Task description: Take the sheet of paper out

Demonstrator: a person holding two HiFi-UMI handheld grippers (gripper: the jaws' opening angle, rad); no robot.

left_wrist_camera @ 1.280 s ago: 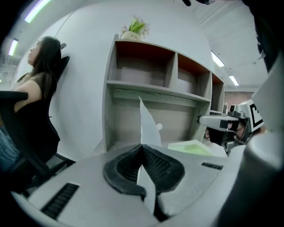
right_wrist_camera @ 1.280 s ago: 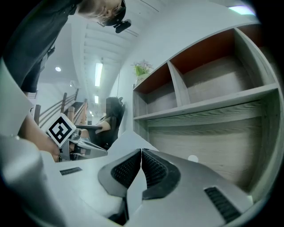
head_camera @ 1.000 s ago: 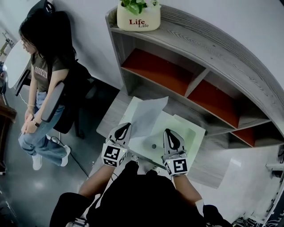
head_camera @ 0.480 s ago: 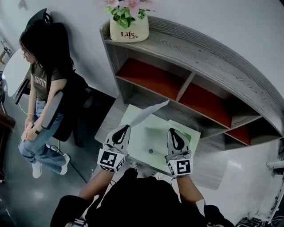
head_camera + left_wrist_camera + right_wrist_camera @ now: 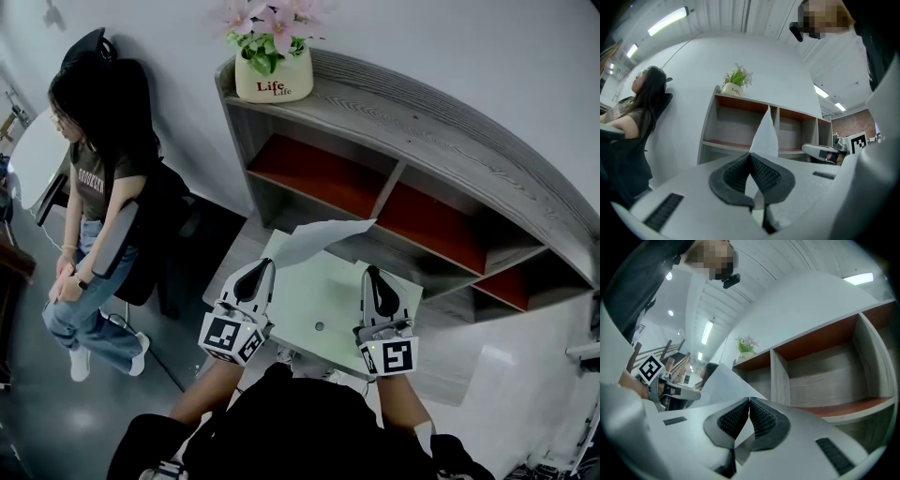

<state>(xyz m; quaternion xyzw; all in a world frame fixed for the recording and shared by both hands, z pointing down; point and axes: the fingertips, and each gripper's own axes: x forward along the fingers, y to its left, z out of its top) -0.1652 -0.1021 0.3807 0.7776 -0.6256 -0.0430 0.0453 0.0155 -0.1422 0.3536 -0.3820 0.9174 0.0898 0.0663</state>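
1. Centrally, a thin white sheet of paper [image 5: 323,239], curled and tapering to a point, rises from a flat pale green plastic folder [image 5: 319,295] with a small round snap.
2. Left gripper [image 5: 263,267]: ribbed black pads pinched on the sheet of paper's lower left end. Right gripper [image 5: 373,274]: jaws closed on the folder's right edge.
3. Behind stands a grey wood-grain shelf unit [image 5: 441,141] with orange-red compartments, topped by a cream flowerpot [image 5: 274,80]. A seated person [image 5: 94,187] is at left.
4. Below lie a grey wooden tabletop [image 5: 441,370] and dark floor [image 5: 183,342]; the wall [image 5: 469,42] is white.
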